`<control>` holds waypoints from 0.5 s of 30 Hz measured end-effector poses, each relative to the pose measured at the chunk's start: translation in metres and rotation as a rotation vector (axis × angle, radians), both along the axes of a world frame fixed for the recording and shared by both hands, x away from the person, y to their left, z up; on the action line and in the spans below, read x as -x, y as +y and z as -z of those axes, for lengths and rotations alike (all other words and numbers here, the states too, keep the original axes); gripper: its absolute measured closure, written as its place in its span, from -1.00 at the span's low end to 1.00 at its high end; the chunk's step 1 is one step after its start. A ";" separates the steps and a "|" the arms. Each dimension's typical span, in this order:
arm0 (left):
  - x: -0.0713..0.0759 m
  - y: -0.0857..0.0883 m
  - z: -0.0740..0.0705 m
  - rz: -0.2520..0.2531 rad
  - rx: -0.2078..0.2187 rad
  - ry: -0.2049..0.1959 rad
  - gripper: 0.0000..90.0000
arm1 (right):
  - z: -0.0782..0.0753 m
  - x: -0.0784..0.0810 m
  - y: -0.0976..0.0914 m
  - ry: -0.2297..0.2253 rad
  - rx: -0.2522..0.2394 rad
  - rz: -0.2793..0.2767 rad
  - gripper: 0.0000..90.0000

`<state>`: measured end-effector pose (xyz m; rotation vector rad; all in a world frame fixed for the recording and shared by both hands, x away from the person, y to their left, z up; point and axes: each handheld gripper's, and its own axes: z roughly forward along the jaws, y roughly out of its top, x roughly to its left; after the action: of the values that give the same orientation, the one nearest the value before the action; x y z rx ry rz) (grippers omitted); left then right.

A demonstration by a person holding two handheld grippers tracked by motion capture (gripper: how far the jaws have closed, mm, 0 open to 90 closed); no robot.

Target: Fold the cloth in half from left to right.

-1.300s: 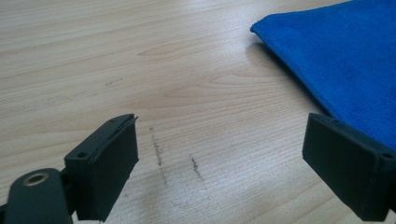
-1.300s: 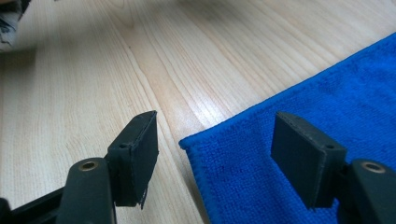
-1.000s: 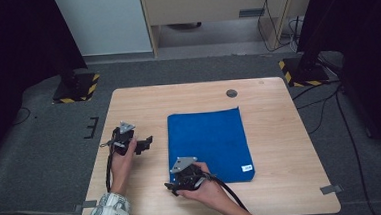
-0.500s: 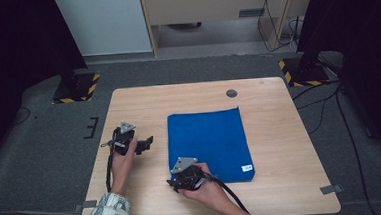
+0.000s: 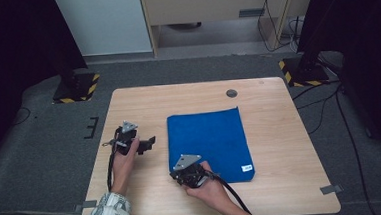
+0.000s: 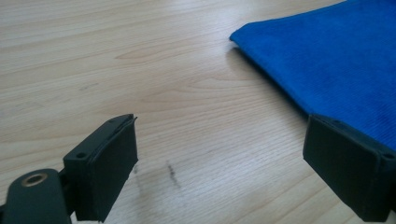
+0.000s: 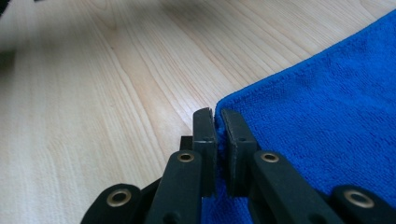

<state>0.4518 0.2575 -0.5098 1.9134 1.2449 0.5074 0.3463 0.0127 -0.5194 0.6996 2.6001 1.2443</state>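
**A:** High view first: what does the blue cloth look like?

**B:** It is a deep, even blue, folded flat into a tall rectangle with straight edges. It lies on the pale wooden surface, a little right of the middle. A small white label sits at its near right corner.

**A:** Can you read the label?

**B:** No. There are dark marks on it, but they are too small to make out.

**A:** And up close?

**B:** The right gripper view shows a short, fuzzy pile, like a towel, with a neat hemmed edge and a rounded corner.

**A:** How does the right tool stand?

**B:** It sits at the cloth's near left corner. Its jaws have just been closing and now stand almost together, with a narrow slit between them. The cloth's edge runs beneath them and blue shows at their base, but I cannot tell whether they pinch the cloth.

**A:** The left tool?

**B:** Spread wide and holding nothing. It hangs over bare wood just left of the cloth, whose edge runs behind its right-hand jaw in the left gripper view.

**A:** Anything else?

**B:** A small round dark cap is set into the surface beyond the cloth's far edge.
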 end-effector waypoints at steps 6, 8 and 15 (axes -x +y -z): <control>-0.003 -0.007 -0.004 0.028 0.012 0.001 -0.78 | -0.003 0.006 0.009 0.018 -0.017 -0.022 0.89; -0.005 -0.010 -0.006 0.044 0.029 -0.004 -0.77 | -0.002 0.011 0.018 0.027 -0.014 -0.041 0.88; -0.020 -0.021 -0.008 0.054 0.044 0.022 -0.67 | -0.001 0.019 0.036 0.035 -0.025 -0.033 0.86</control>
<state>0.4715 0.2361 -0.5022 1.9150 1.2060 0.4284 0.3277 0.0486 -0.5182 0.6919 2.6388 1.2867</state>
